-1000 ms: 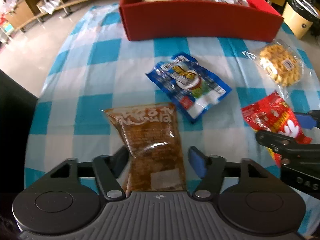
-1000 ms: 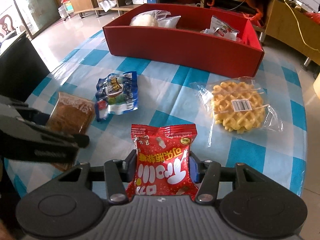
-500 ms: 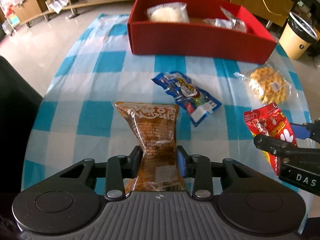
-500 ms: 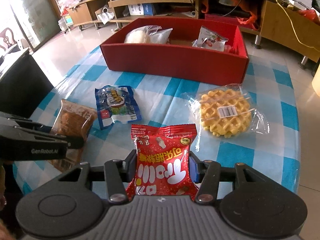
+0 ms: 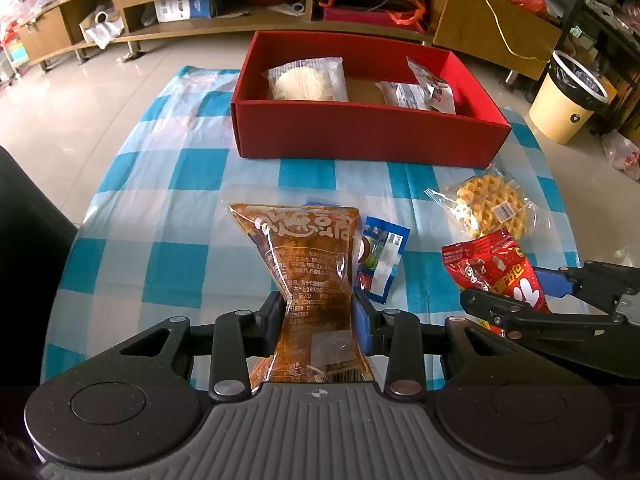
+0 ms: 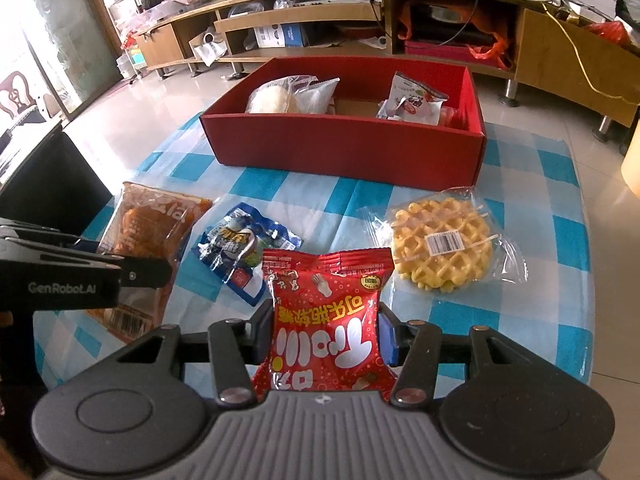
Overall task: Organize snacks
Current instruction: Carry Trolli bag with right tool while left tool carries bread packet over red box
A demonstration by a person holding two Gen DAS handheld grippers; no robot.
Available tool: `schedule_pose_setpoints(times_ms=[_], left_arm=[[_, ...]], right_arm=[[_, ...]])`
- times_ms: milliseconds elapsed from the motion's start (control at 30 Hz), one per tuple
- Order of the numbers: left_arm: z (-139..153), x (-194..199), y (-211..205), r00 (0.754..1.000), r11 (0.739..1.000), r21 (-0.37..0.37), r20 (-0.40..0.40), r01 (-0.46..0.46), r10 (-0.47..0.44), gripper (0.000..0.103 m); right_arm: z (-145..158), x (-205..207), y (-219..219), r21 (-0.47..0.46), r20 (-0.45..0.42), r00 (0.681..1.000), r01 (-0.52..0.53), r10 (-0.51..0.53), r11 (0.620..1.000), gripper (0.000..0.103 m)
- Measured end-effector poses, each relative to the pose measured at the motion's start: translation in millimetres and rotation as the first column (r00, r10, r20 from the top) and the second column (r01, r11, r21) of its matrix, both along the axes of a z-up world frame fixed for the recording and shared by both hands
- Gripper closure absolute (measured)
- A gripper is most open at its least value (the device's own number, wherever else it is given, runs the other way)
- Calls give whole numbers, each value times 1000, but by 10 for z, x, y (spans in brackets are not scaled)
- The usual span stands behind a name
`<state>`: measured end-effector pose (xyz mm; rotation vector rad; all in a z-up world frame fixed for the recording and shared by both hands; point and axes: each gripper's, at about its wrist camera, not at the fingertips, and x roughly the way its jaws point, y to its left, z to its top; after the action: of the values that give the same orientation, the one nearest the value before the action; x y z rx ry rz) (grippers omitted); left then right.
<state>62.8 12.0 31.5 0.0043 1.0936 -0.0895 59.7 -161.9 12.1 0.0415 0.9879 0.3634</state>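
Observation:
My left gripper [image 5: 320,316] is shut on a brown snack packet [image 5: 308,256] and holds it above the checked tablecloth; the packet is pinched narrow between the pads. My right gripper [image 6: 325,334] is shut on a red snack bag [image 6: 326,312], also lifted off the cloth. The red bag [image 5: 496,272] and the right gripper's fingers [image 5: 520,312] show at the right of the left wrist view. On the cloth lie a blue packet [image 6: 240,248] and a bagged waffle [image 6: 442,248]. Beyond them stands the red box [image 6: 344,148] with several wrapped snacks inside.
The round table with its blue-and-white cloth [image 5: 160,200] ends close behind the red box [image 5: 368,136]. A cream bin [image 5: 568,100] stands on the floor at the right. Low wooden shelves [image 6: 320,20] line the far wall. A dark chair [image 6: 44,176] is at the left.
My left gripper closed on the brown packet and lifted it off the cloth. The right gripper, holding the red bag throughout, rose a little. Both views now see into the red box.

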Motion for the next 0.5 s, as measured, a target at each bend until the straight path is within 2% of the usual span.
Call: schedule_pose_setpoints(times_ms=[500], left_arm=[[153,118,-136,998,1000,7,57,12,-12,59]], right_arm=[[131,98,32,22,38,999,5,-5,1000,56]])
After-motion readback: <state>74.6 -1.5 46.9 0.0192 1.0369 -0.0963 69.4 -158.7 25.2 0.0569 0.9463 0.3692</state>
